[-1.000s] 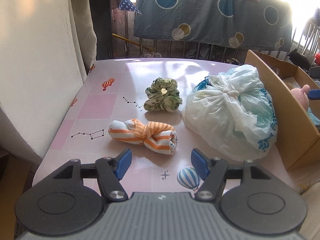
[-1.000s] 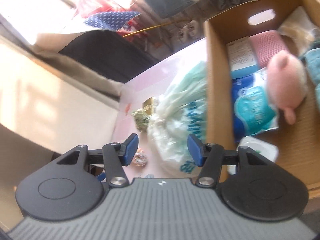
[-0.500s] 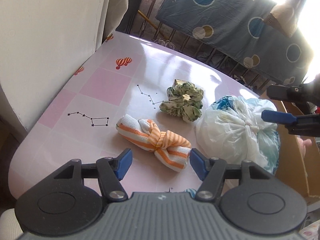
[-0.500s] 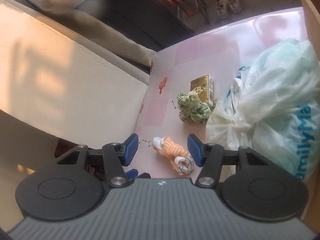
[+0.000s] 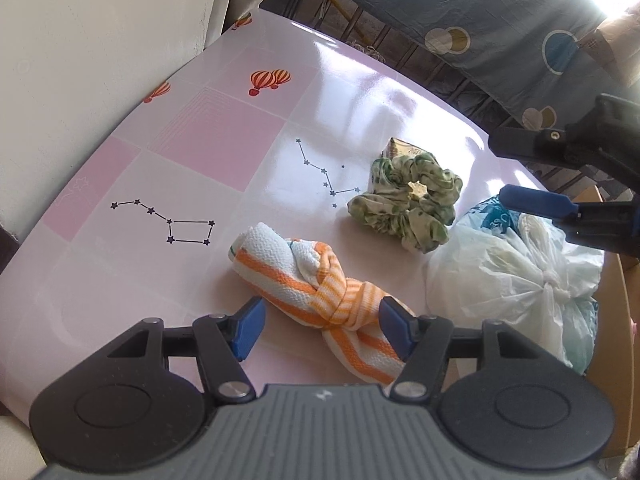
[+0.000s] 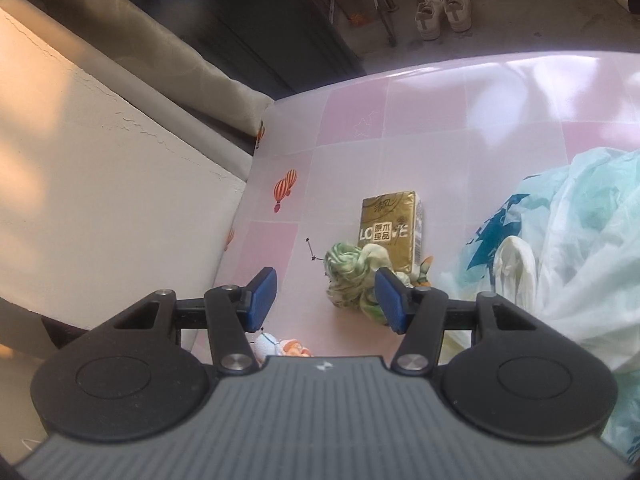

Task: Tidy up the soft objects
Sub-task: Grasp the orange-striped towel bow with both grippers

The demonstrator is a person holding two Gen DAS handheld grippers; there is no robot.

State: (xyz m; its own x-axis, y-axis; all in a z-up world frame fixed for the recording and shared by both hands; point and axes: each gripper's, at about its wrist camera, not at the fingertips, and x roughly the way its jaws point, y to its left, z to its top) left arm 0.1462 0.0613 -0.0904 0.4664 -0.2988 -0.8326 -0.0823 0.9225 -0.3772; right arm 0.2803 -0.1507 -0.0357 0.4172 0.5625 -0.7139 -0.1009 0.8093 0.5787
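Your left gripper [image 5: 320,330] hangs low over the pink table [image 5: 208,148], its blue pads spread wide with the knot of the orange-and-white striped cloth [image 5: 320,296] between them; whether either pad touches the fabric cannot be told. The cloth lies diagonally, one end toward the far left and the other running under the gripper body at the near edge. Beyond it, to the far right, sits the green scrunchie [image 5: 408,204], and a gold tissue pack [image 5: 400,147] peeks out just behind it. To the right of both rests the knotted white plastic bag [image 5: 516,280], next to the wall of a cardboard box [image 5: 612,320]. Your right gripper [image 6: 326,300] is likewise spread apart and holds nothing; its right pad covers part of the scrunchie [image 6: 352,276], with the tissue pack [image 6: 390,226] touching the scrunchie's far side and the bag [image 6: 568,248] filling the right of that view.
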